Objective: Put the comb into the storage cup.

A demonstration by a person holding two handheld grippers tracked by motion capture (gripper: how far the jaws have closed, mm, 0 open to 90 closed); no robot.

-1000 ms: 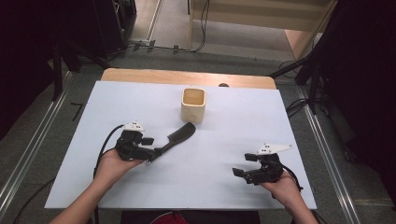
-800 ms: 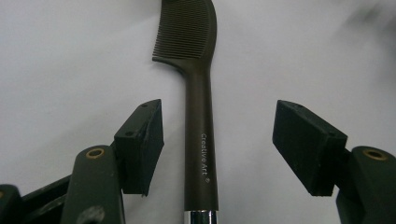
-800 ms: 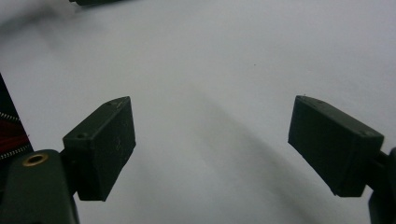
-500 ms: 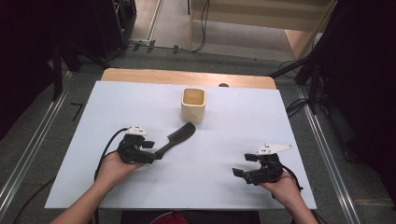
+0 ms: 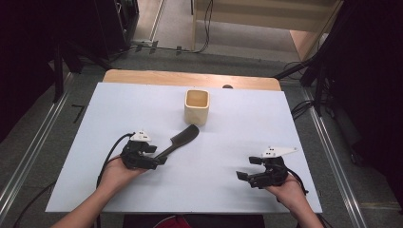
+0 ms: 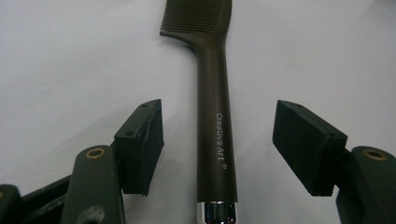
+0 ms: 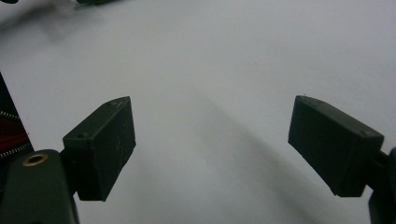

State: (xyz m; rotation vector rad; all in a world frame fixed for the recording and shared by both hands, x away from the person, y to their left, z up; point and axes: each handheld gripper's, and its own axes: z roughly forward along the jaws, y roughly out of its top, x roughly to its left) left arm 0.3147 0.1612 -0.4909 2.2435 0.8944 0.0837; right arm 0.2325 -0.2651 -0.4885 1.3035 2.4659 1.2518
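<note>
Comb lies loose between wide jaws, so a careless squeeze could skid it across the slick sheet.

The white table sheet (image 5: 142,104) sits among dark racks, a beige cup (image 5: 196,107) standing near its far edge. The left gripper (image 5: 159,160) straddles the comb (image 6: 214,130) handle without touching; the right gripper (image 5: 244,168) gapes, holding nothing.

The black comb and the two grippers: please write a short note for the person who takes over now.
Left gripper: open, jaws on either side of the black comb's handle, pads not touching it.
Right gripper: open, nothing between its jaws, over bare table at the right.
Comb: flat on the table, teeth end pointing toward the beige cup, apart from it.
Done: left gripper lined up on the handle.
Left: close and lift; probably the comb goes to the cup.
</note>
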